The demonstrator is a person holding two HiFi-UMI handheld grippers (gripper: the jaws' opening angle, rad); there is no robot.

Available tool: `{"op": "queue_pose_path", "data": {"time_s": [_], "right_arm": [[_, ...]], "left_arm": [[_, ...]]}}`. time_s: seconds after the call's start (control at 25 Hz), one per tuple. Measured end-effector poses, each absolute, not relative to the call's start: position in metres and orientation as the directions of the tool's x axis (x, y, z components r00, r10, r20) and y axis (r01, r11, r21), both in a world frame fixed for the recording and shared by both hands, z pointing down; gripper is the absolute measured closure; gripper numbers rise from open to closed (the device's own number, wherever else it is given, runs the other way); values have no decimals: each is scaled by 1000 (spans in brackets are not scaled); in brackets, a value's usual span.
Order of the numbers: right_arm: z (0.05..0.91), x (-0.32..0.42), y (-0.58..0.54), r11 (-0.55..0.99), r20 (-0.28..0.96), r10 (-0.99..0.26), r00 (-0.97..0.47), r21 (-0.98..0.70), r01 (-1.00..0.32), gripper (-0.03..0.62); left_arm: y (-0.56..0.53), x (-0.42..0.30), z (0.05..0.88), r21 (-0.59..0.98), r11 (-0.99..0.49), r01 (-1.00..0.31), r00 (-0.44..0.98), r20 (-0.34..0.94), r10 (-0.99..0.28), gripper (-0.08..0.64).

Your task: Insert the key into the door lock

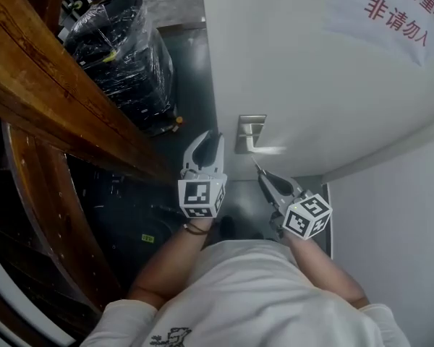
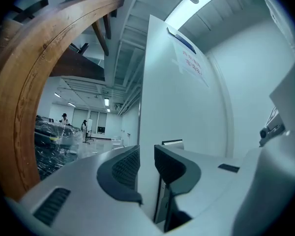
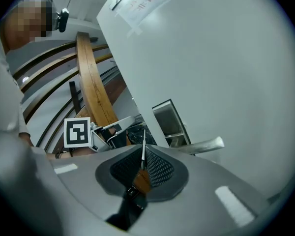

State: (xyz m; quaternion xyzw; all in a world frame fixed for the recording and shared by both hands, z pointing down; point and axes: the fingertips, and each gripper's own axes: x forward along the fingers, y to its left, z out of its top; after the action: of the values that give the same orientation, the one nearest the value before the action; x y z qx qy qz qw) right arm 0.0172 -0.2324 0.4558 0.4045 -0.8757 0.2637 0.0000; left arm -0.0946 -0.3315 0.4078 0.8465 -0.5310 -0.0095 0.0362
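One key (image 3: pixel 143 151) is pinched in the right gripper (image 1: pixel 264 176); the left gripper (image 1: pixel 210 140) gapes slightly, seemingly empty.

A big indoor work hall.
A white door (image 1: pixel 289 63) with a red sign (image 1: pixel 398 9), a load (image 1: pixel 123 56) wrapped in plastic, curved wood beams (image 1: pixel 43 85), ceiling lights (image 2: pixel 106 101).

Your door (image 1: pixel 296 71): white w/ red print. Lock plate (image 1: pixel 250 132): silver. Key (image 3: pixel 142 165): brown head, silver blade. Beam (image 1: pixel 50 85): brown wood grain.

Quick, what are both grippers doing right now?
Left hand-held gripper: open, holding nothing.
Right hand-held gripper: closed on the key.
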Motion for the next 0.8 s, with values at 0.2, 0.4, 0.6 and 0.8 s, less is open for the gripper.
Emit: {"op": "queue_pose_path", "data": {"time_s": [0.2, 0.4, 0.6, 0.8], "right_arm": [[491, 14, -239, 434, 234, -705, -669, -605, -668, 568], [527, 20, -249, 327, 245, -716, -654, -709, -624, 568], [552, 24, -261, 285, 244, -714, -657, -754, -591, 568], [577, 33, -271, 201, 227, -731, -644, -830, -521, 568]], "left_arm": [[-359, -94, 409, 46, -464, -885, 465, 24, -885, 472], [-374, -90, 411, 46, -479, -877, 481, 30, -876, 466], [-380, -82, 415, 57, -480, -875, 482, 31, -875, 466], [-380, -81, 414, 59, -464, -884, 466, 21, -885, 468]]}}
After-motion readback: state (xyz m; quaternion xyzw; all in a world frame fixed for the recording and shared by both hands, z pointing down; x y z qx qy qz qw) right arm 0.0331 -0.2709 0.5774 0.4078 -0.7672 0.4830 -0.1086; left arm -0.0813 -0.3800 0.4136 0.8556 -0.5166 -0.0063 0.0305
